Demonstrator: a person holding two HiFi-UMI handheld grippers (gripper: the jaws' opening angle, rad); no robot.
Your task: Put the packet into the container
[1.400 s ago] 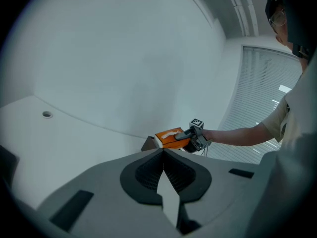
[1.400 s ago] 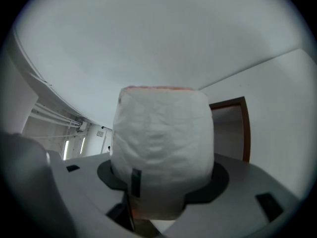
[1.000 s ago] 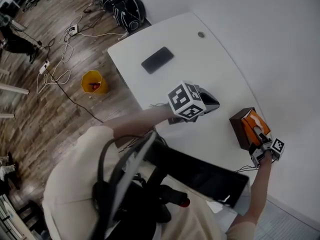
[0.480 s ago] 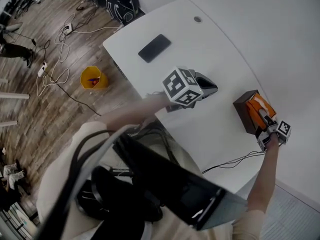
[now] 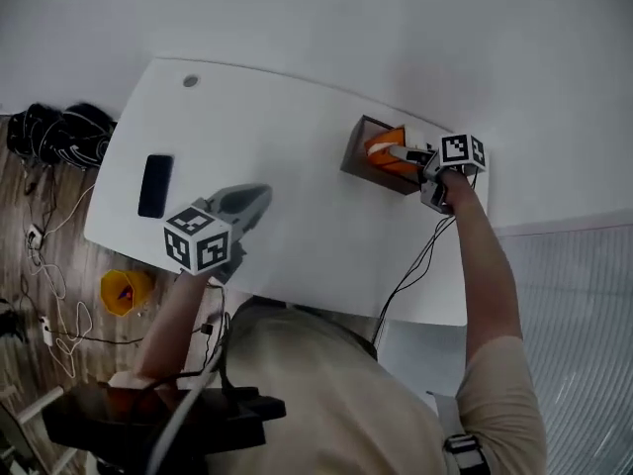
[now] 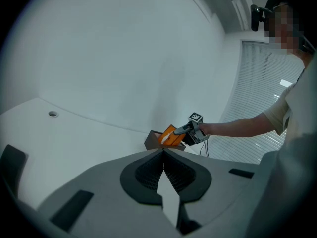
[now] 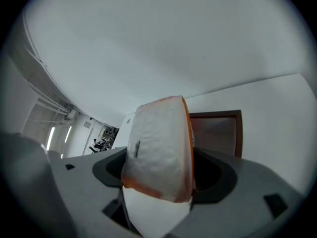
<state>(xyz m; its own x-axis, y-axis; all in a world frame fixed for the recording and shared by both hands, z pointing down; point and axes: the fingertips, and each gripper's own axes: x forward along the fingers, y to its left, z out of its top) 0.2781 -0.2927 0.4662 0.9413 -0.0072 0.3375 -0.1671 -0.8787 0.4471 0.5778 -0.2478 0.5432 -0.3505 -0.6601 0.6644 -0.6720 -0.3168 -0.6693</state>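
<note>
Here, from the head view, a white worktop (image 5: 297, 117) carries a dark brown open-topped container (image 5: 353, 154) near its far edge. The right gripper (image 5: 381, 150) reaches over it with the orange packet (image 5: 391, 164) at its fingers, the packet lying within the container's outline. A black cable (image 5: 410, 275) trails from that gripper over the near edge. The left gripper (image 5: 259, 196) hovers well apart over bare worktop, its marker cube showing only black-and-white square patterns. A black phone (image 5: 156, 185) lies face down near the left end and a round grommet (image 5: 190, 81) sits in the far corner. A yellow bucket (image 5: 126, 291) stands on the wooden floor.

In the left gripper view, the fingers meet at their tips with nothing between them. Beyond them the packet (image 6: 171, 135) stands tilted in the container's (image 6: 152, 140) open top, its upper part sticking out beside the right gripper's fingers.

In the right gripper view, the fingers have just been opening and stand wide, with the packet (image 7: 161, 148) between them and a gap showing on its right side. The packet's face is pale and translucent with orange edges. It bears one small dark mark, too small to read. The container's brown rim (image 7: 218, 115) shows just behind it.
</note>
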